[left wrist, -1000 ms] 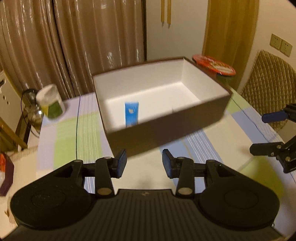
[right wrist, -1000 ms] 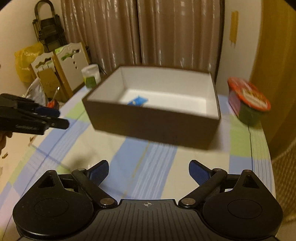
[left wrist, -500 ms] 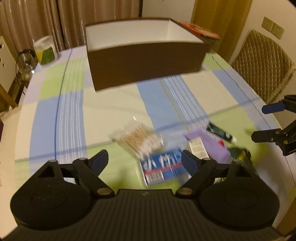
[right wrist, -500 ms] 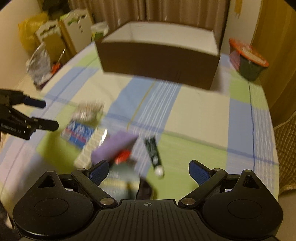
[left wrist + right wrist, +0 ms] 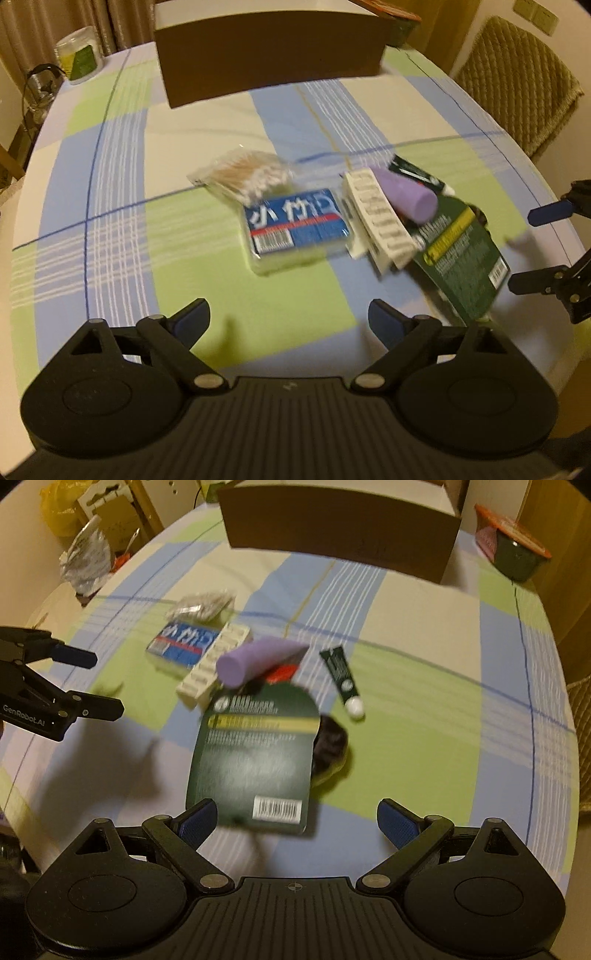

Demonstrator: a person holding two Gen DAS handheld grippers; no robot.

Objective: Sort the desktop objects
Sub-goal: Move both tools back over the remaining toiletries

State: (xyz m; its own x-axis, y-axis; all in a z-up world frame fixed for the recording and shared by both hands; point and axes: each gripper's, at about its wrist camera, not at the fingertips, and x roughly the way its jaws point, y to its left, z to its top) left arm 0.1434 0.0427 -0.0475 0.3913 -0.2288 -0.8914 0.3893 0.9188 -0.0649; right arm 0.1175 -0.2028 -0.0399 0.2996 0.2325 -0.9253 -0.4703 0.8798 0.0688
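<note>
A pile lies on the checked tablecloth: a bag of cotton swabs (image 5: 245, 177), a blue pack (image 5: 295, 221), a white blister strip (image 5: 380, 218), a purple tube (image 5: 406, 192), a dark green card package (image 5: 461, 254) and a small dark green tube (image 5: 341, 674). The brown box (image 5: 269, 51) stands behind them. My left gripper (image 5: 290, 321) hovers just in front of the blue pack, jaws opening, nothing between them. My right gripper (image 5: 297, 818) hangs open over the near end of the green package (image 5: 255, 753), not touching it.
A green and white canister (image 5: 79, 55) sits at the far left corner, a red-lidded bowl (image 5: 513, 550) to the right of the box. A woven chair (image 5: 517, 85) stands beyond the table's right edge, crumpled bags (image 5: 86, 561) off the left.
Both grippers drew back from the box, tilted down and came low over the pile. The left jaws went from narrow to wide.
</note>
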